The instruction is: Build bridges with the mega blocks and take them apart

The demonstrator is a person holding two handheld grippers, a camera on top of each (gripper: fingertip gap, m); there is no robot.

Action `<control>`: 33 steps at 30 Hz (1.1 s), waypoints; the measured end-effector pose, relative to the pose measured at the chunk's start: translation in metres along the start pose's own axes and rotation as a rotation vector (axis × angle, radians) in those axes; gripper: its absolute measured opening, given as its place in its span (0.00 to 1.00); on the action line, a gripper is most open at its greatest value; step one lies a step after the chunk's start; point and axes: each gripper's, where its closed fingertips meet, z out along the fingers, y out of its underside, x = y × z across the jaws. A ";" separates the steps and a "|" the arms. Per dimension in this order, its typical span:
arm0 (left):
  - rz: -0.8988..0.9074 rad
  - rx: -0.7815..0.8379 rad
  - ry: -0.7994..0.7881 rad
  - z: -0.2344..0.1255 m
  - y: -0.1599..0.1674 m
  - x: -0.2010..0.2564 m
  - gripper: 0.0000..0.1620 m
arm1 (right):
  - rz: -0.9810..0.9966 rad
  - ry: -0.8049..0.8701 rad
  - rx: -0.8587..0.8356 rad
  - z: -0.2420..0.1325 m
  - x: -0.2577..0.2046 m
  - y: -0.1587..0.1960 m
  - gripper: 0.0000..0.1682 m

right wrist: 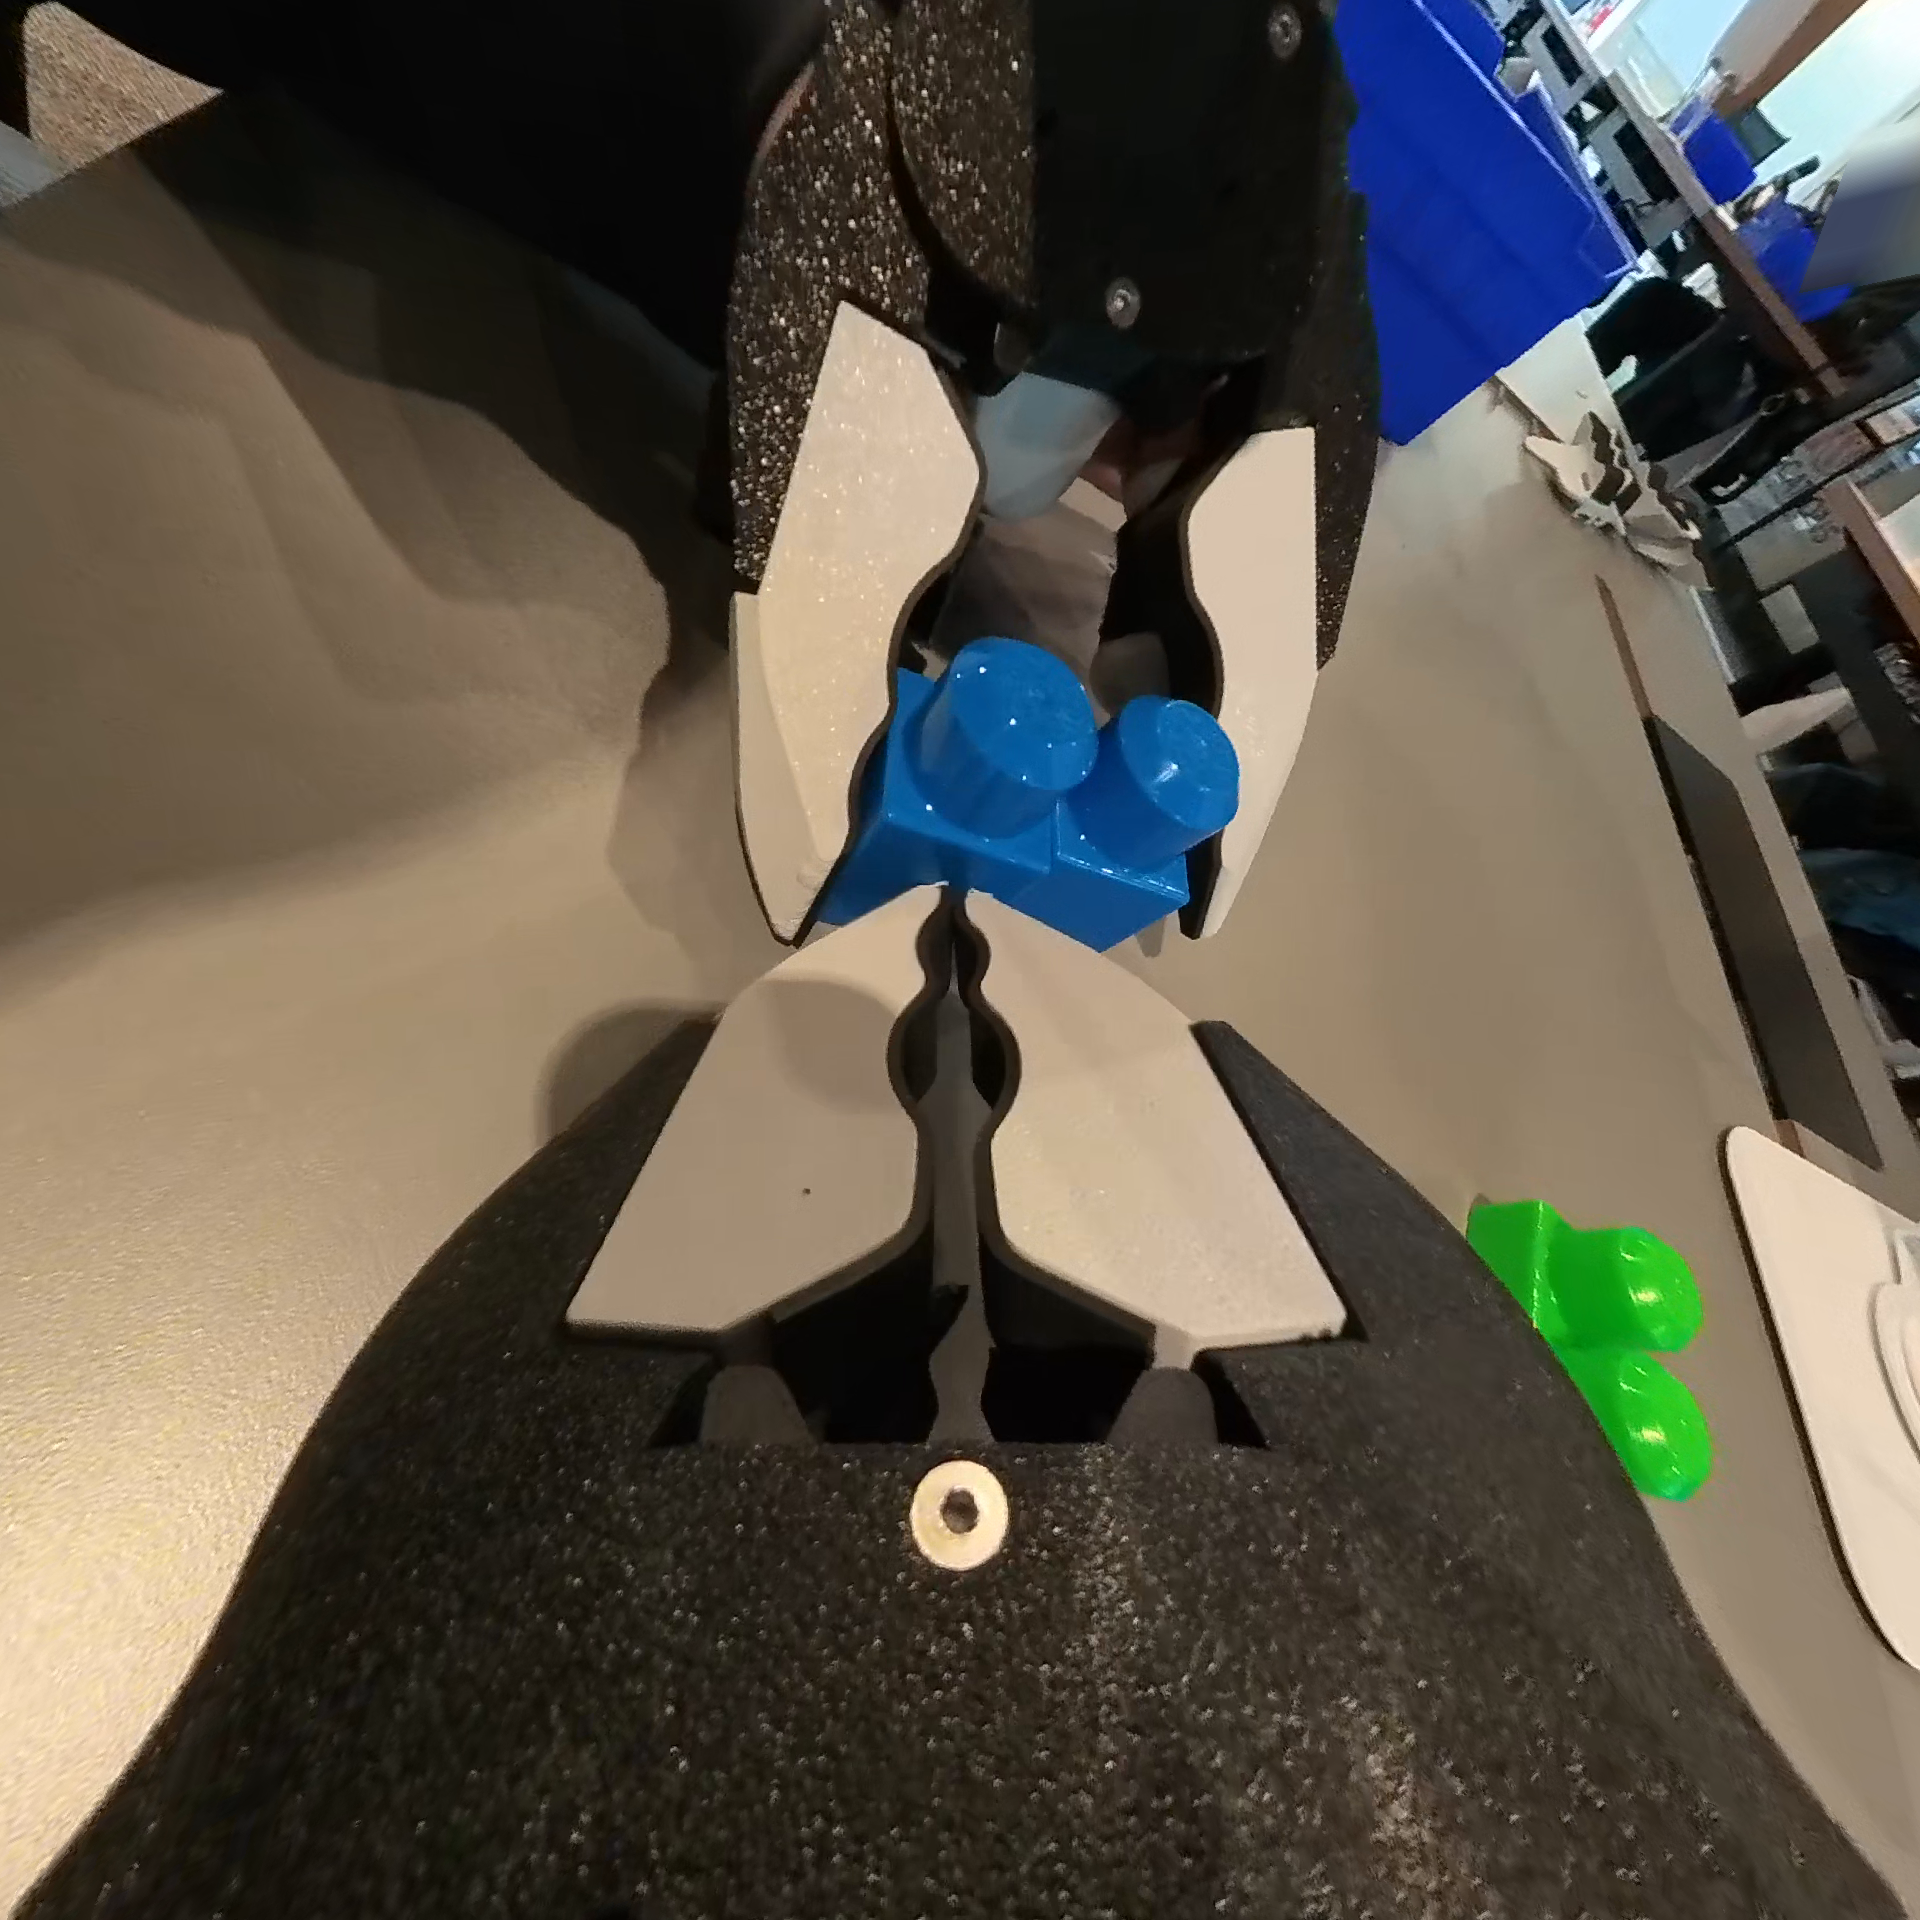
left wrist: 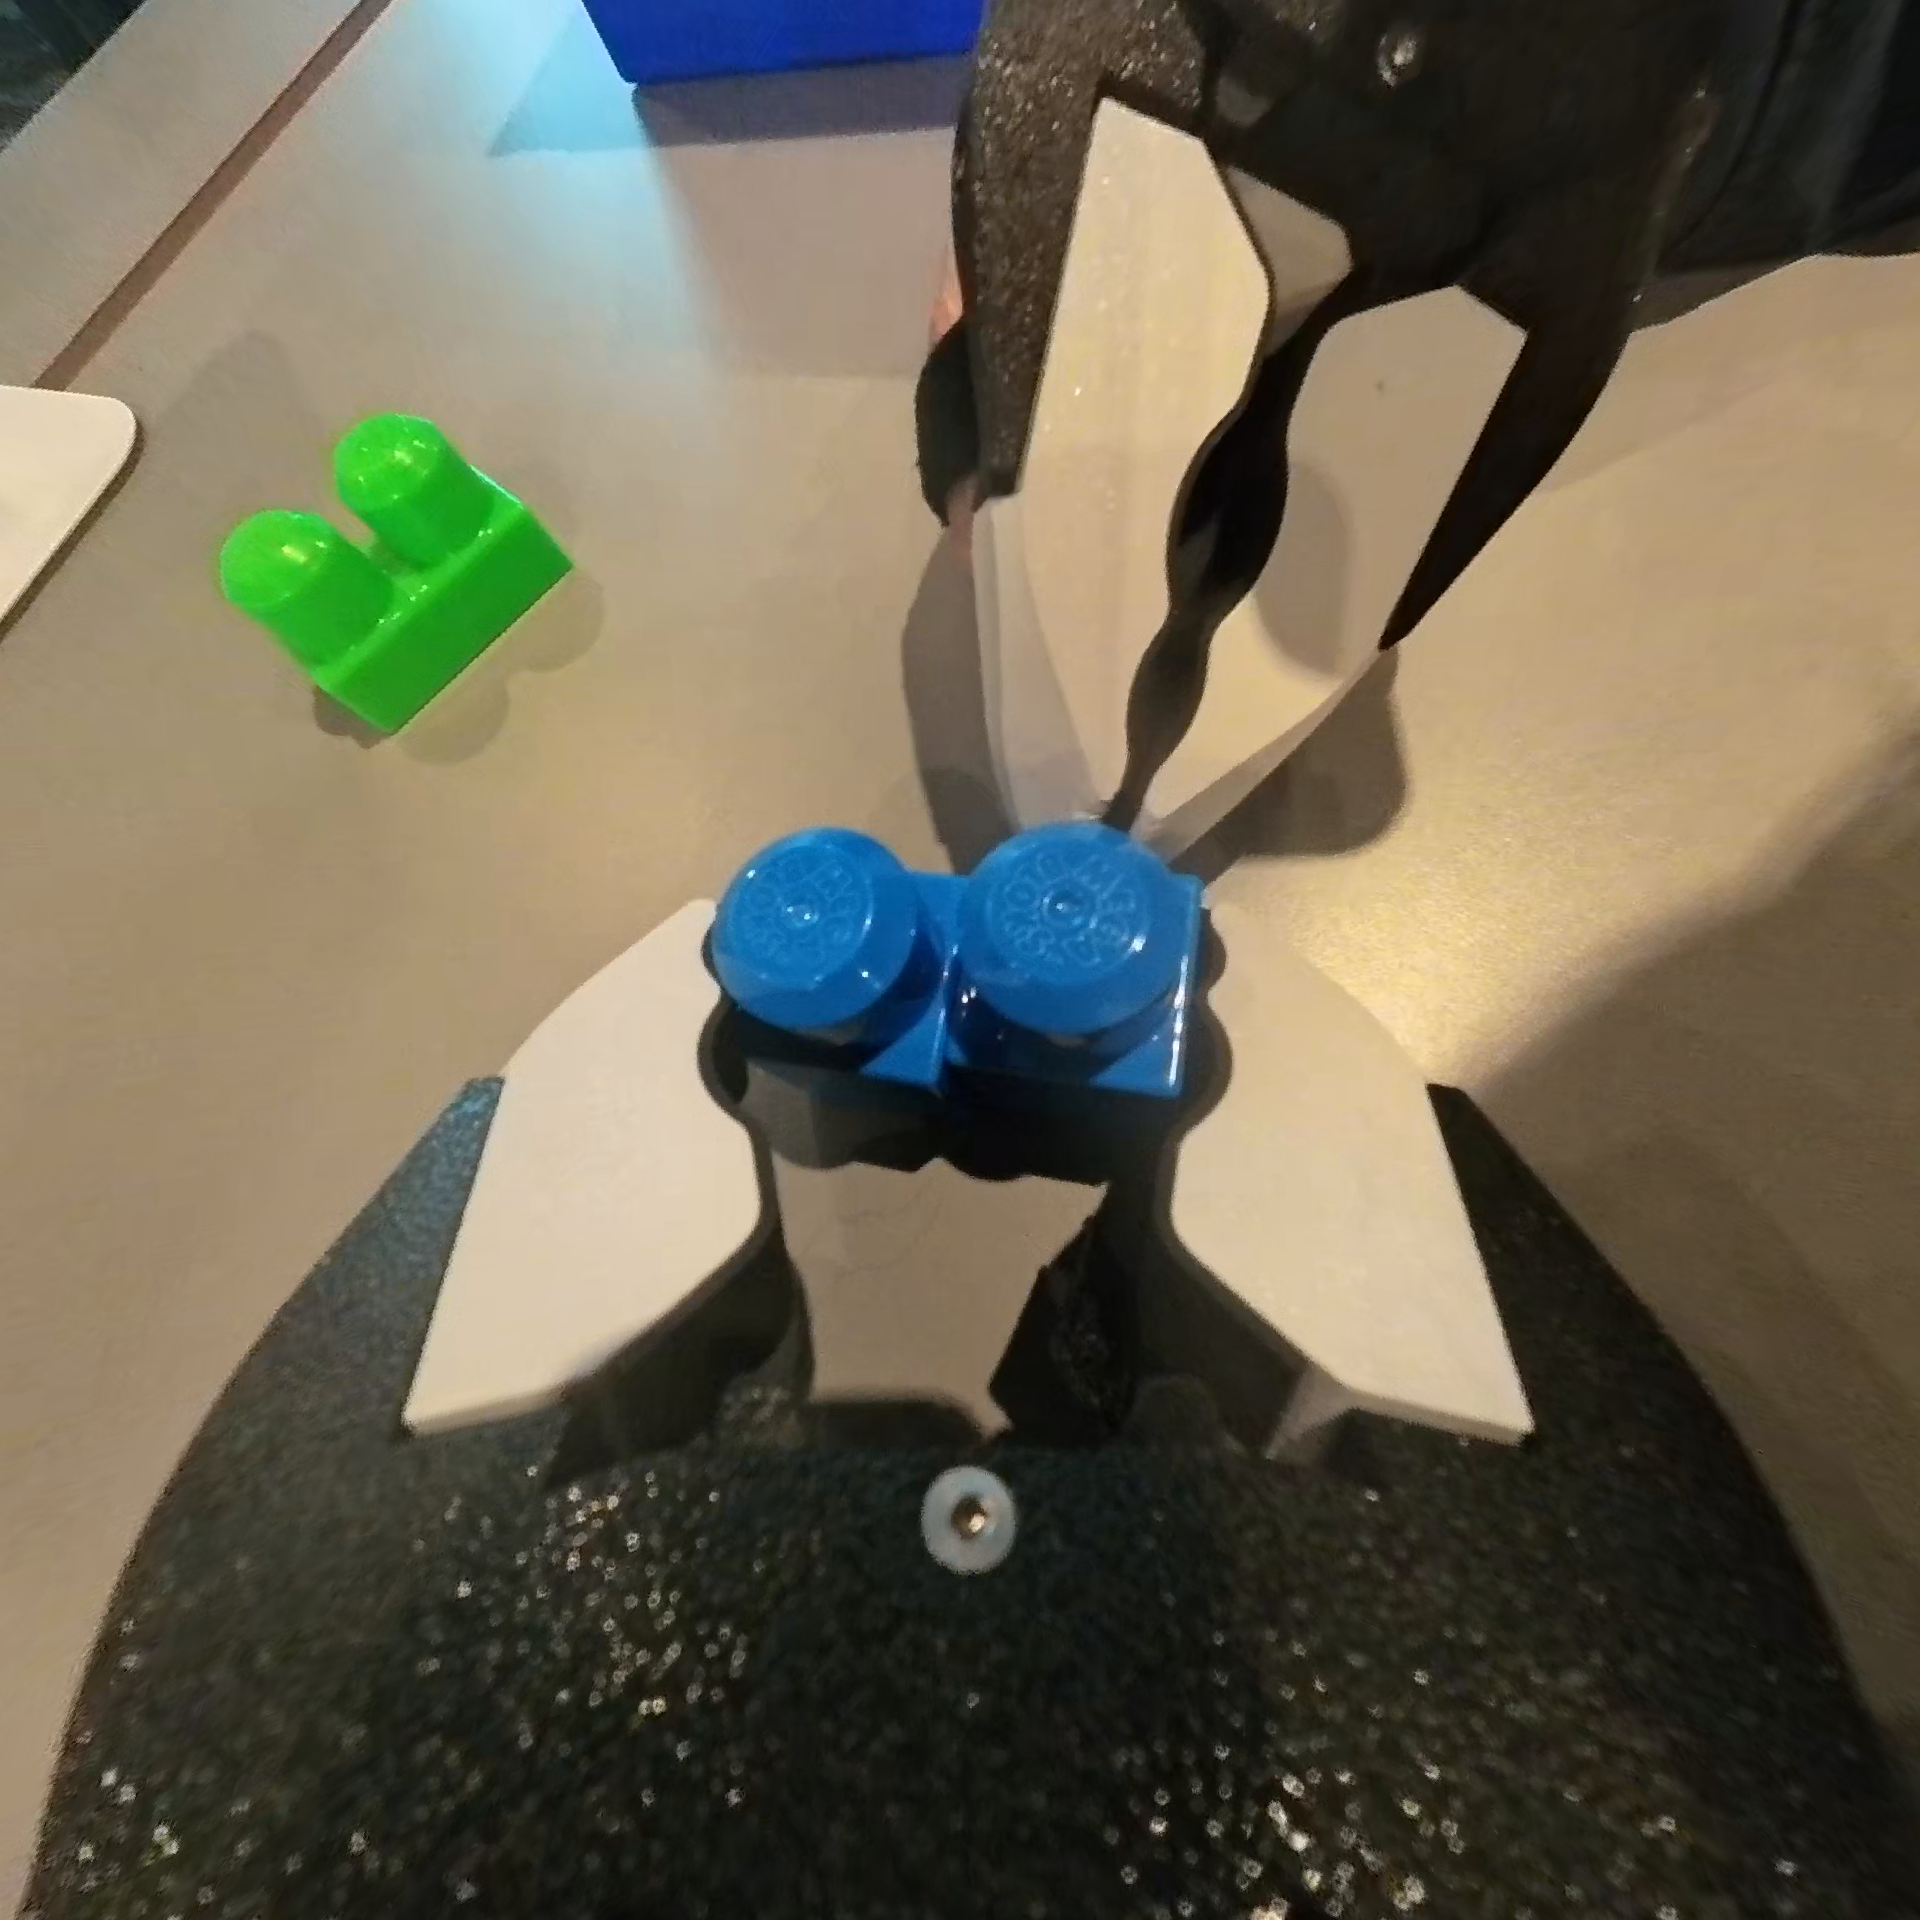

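Observation:
A blue two-stud mega block [left wrist: 966,966] is gripped by its short ends in my left gripper [left wrist: 961,914], studs towards the camera, above the grey table [left wrist: 312,935]. My right gripper [left wrist: 1117,810] comes in from the far side, shut and empty, its tips at the block's far edge. In the right wrist view my right gripper [right wrist: 951,935] is shut with its tips just under the blue block [right wrist: 1018,800], which the left gripper [right wrist: 997,894] holds from above. A green two-stud block [left wrist: 384,582] lies alone on the table; it also shows in the right wrist view [right wrist: 1590,1340].
A white flat board [left wrist: 52,488] lies at the table's left edge beside the green block, also in the right wrist view [right wrist: 1829,1351]. A blue bin [left wrist: 790,31] stands at the far end of the table. Cluttered shelves [right wrist: 1766,364] stand beyond it. The grippers are tip to tip, or close to it.

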 end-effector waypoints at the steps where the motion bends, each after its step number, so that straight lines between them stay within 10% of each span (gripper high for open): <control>1: 0.001 -0.001 -0.001 0.000 0.000 0.000 0.51 | 0.000 0.003 -0.001 0.000 0.000 0.000 0.00; 33: -0.011 -0.013 0.002 0.000 0.002 -0.001 0.58 | 0.160 0.151 0.225 -0.024 0.035 -0.019 0.00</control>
